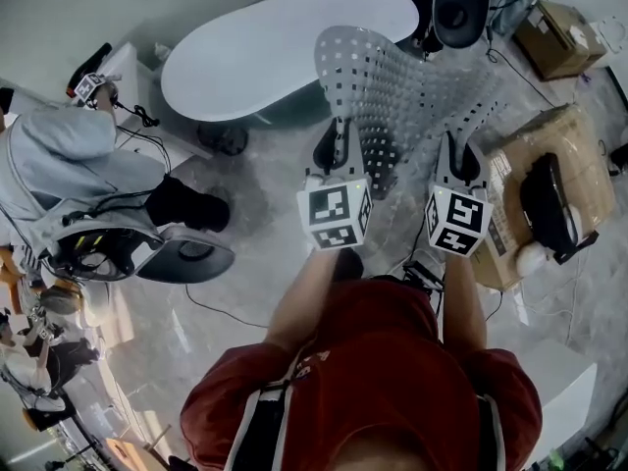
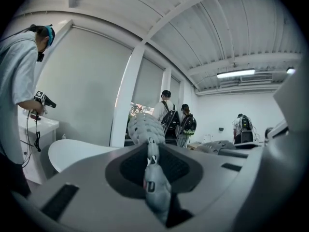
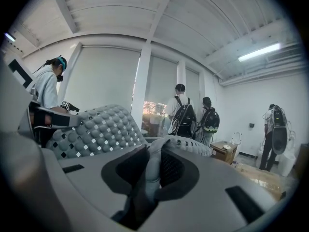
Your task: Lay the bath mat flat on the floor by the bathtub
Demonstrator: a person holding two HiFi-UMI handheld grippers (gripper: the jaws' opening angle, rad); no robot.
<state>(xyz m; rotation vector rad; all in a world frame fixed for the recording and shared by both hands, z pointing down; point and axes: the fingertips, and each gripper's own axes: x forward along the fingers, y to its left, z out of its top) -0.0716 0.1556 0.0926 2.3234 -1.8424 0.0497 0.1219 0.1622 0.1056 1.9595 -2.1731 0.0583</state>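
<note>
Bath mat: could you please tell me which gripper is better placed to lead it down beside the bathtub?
Probably the left gripper: its jaws are shut on the bath mat edge nearer the bathtub. The right gripper grips the edge farther from it, so both should lower together.

A person in a light grey hooded top (image 1: 59,165) is bending at the left edge of the floor (image 1: 250,238), holding a small black marker-tagged device (image 1: 90,84). A large brown cardboard box (image 1: 520,165) is sitting at the right edge, carrying a black rounded object (image 1: 548,204). A smaller brown cardboard box (image 1: 561,37) is lying near the far right corner. Two people wearing black backpacks (image 2: 166,116) are standing side by side in the background.
</note>
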